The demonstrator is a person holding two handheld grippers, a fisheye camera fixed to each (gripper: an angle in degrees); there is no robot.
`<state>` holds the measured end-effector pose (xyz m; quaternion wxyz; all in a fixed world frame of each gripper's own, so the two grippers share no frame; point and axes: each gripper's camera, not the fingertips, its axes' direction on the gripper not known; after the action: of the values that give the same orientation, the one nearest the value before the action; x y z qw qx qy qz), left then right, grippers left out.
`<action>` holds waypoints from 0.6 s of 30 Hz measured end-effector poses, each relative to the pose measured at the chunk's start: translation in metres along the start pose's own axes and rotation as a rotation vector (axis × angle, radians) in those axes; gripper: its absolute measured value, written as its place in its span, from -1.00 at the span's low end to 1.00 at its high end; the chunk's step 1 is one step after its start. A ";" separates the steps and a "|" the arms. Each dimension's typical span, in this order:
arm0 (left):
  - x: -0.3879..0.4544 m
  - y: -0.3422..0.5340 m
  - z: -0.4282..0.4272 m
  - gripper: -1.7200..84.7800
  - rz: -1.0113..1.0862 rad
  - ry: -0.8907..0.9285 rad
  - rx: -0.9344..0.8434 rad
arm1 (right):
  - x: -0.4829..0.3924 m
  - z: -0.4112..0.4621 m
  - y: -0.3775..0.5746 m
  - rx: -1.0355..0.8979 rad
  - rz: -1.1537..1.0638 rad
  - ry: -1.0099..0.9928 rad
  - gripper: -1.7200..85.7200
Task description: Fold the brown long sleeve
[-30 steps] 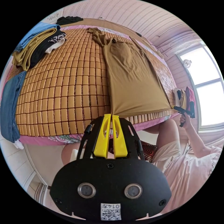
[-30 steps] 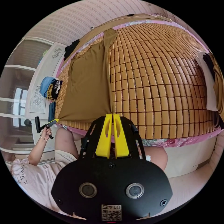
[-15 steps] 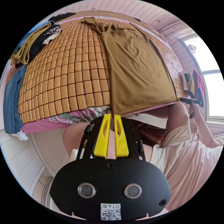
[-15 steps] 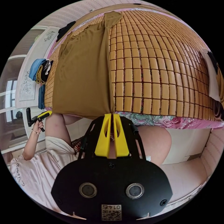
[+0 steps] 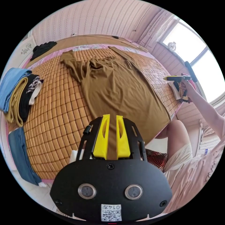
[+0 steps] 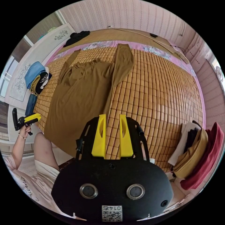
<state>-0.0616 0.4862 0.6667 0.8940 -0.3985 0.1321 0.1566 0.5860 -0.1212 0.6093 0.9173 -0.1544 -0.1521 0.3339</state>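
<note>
The brown long sleeve [image 5: 117, 86] lies spread flat on the bamboo mat [image 5: 58, 98], collar far, hem at the near bed edge. Both sleeves stretch toward the headboard. My left gripper [image 5: 112, 116] hovers open above the hem's left part, nothing between its jaws. In the right gripper view the shirt [image 6: 77, 98] lies left of centre, one sleeve [image 6: 121, 63] straight along its side. My right gripper [image 6: 112, 116] stands open over the mat [image 6: 159, 93] beside the hem. Each gripper also appears in the other view, hand-held: right gripper [image 5: 166, 78], left gripper [image 6: 39, 116].
A stack of folded clothes [image 5: 18, 93] and blue jeans [image 5: 20, 152] sit at the mat's left edge. Another folded pile [image 6: 199, 150] rests at the right edge. A black garment [image 5: 43, 48] lies on the headboard. The person's legs [image 5: 178, 136] press against the bed's near side.
Both grippers have let go of the hem corners, opened and risen above the bed. The shirt, pulled taut toward the edge before, now lies loose on the mat.
</note>
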 end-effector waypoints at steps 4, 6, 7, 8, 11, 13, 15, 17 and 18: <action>0.001 -0.076 0.078 -0.83 0.055 0.089 0.040 | -0.011 0.023 -0.106 0.080 -0.070 0.025 -0.71; 0.000 -0.105 0.113 -0.83 0.081 0.118 0.029 | -0.014 0.041 -0.153 0.081 -0.095 0.057 -0.68; -0.001 -0.121 0.133 -0.83 0.102 0.136 0.017 | -0.014 0.054 -0.182 0.089 -0.100 0.078 -0.66; -0.004 -0.132 0.152 -0.83 0.107 0.157 0.007 | -0.012 0.069 -0.207 0.091 -0.092 0.087 -0.66; -0.012 -0.143 0.189 -0.83 0.099 0.207 -0.032 | 0.001 0.108 -0.248 0.047 -0.043 0.116 -0.69; -0.014 -0.139 0.203 -0.83 0.105 0.217 -0.062 | 0.012 0.125 -0.256 -0.021 -0.024 0.119 -0.83; -0.015 -0.133 0.215 -0.84 0.115 0.234 -0.105 | 0.029 0.114 -0.250 0.040 0.037 0.092 -0.94; -0.015 -0.123 0.227 -0.84 0.125 0.238 -0.164 | 0.057 0.087 -0.226 0.122 0.070 0.008 -0.96; -0.014 -0.121 0.228 -0.84 0.130 0.244 -0.177 | 0.065 0.078 -0.216 0.153 0.086 -0.005 -0.97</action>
<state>-0.0026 0.5795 0.9007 0.8206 -0.4825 0.2508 0.1759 0.7257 -0.2215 0.7748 0.9109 -0.0895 -0.1218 0.3839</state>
